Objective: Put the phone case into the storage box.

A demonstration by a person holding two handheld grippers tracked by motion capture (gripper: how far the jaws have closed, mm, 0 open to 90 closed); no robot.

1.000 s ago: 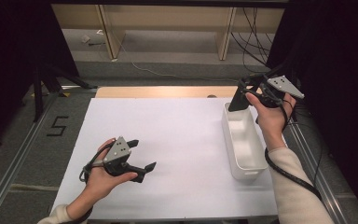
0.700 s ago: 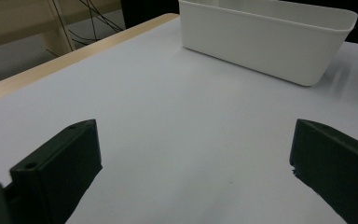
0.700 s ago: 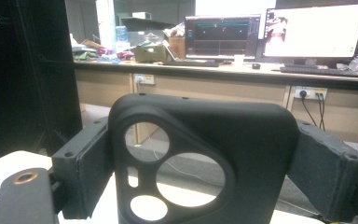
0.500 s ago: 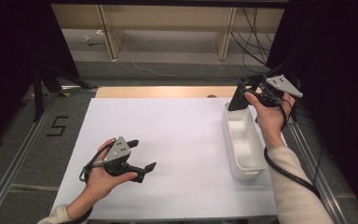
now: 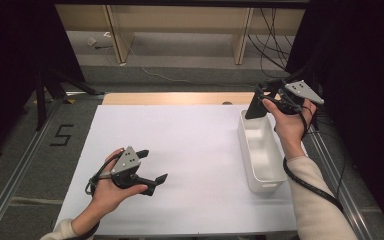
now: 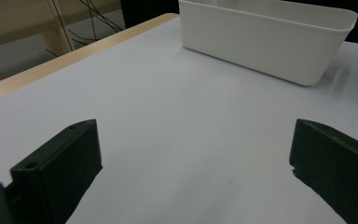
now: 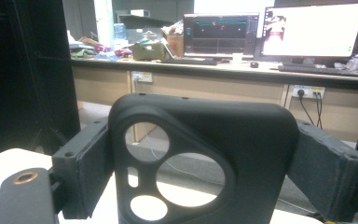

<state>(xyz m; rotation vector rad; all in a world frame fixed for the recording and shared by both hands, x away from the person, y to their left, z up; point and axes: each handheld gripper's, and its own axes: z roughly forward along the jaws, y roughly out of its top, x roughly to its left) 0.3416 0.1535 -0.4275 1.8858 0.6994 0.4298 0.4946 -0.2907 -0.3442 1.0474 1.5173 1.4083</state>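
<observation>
A black phone case (image 7: pixel 242 135) with round camera cut-outs sits between the two jaws of my right gripper (image 7: pixel 200 163), which is shut on it by its side edges. In the high view the phone case (image 5: pixel 256 107) hangs from the right gripper (image 5: pixel 263 98) over the far end of a long white bin (image 5: pixel 244 142) at the table's right. My left gripper (image 5: pixel 153 165) rests low on the white table near the front left. Its jaws stand wide apart with nothing between them. In the left gripper view, the left gripper (image 6: pixel 193 170) faces the bin (image 6: pixel 265 44) across bare table.
White sheet (image 5: pixel 190 145) covers the table, with a wooden strip (image 5: pixel 175 98) along its far edge. Metal rails (image 5: pixel 25 160) run down both sides. Beyond the table are shelf legs and cables on the floor. A desk with monitors (image 7: pixel 307 30) is in the right gripper view.
</observation>
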